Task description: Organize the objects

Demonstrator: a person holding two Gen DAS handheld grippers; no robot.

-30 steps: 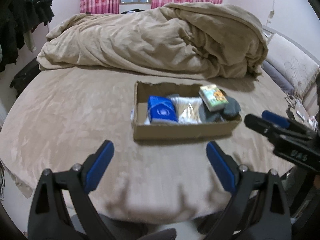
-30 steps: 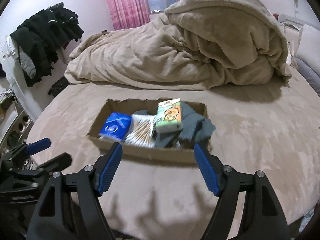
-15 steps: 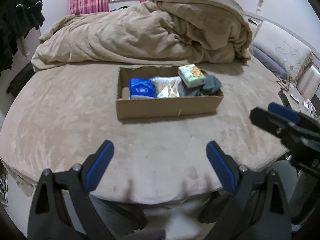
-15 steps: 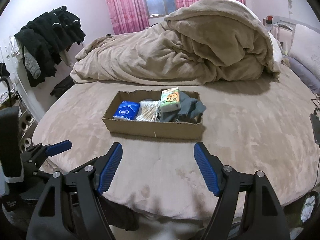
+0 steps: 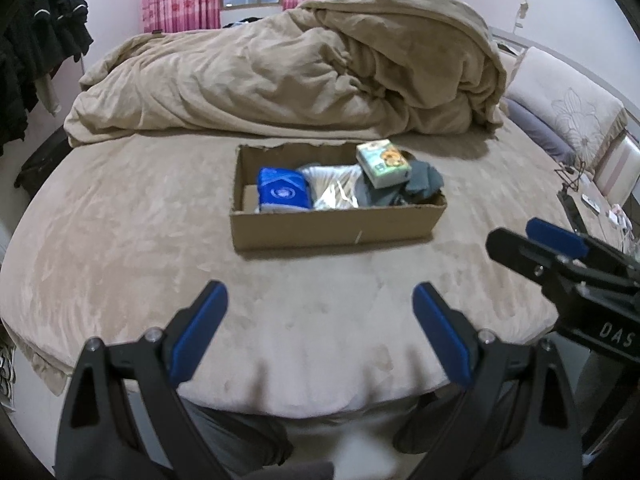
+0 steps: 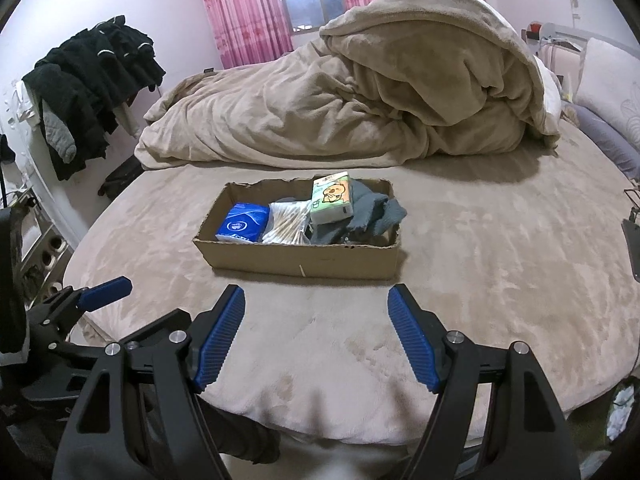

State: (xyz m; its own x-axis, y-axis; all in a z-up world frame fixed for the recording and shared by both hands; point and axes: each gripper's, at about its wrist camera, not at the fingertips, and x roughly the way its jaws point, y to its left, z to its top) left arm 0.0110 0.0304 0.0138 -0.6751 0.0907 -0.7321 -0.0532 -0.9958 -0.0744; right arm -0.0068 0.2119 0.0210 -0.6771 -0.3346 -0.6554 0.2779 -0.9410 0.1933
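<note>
A cardboard box (image 5: pixel 336 232) (image 6: pixel 298 260) stands on the tan bed. Inside lie a blue packet (image 5: pixel 283 191) (image 6: pixel 243 223), a bag of cotton swabs (image 5: pixel 334 190) (image 6: pixel 287 222), a grey cloth (image 5: pixel 424 182) (image 6: pixel 374 210) and a green tissue pack (image 5: pixel 383 163) (image 6: pixel 332 198) resting on the cloth. My left gripper (image 5: pixel 320 320) is open and empty, well short of the box near the bed's front edge. My right gripper (image 6: pixel 316 324) is open and empty, also in front of the box. Each gripper shows at the side of the other's view.
A crumpled tan duvet (image 5: pixel 288 76) (image 6: pixel 360 100) fills the far half of the bed. Dark clothes (image 6: pixel 88 88) hang at the left. A pillow (image 5: pixel 568 108) lies at the right. The bed's front edge (image 5: pixel 312 404) is just under the grippers.
Both grippers have pulled back from the box and then eased slightly forward again. The box contents have not moved. Both stay open.
</note>
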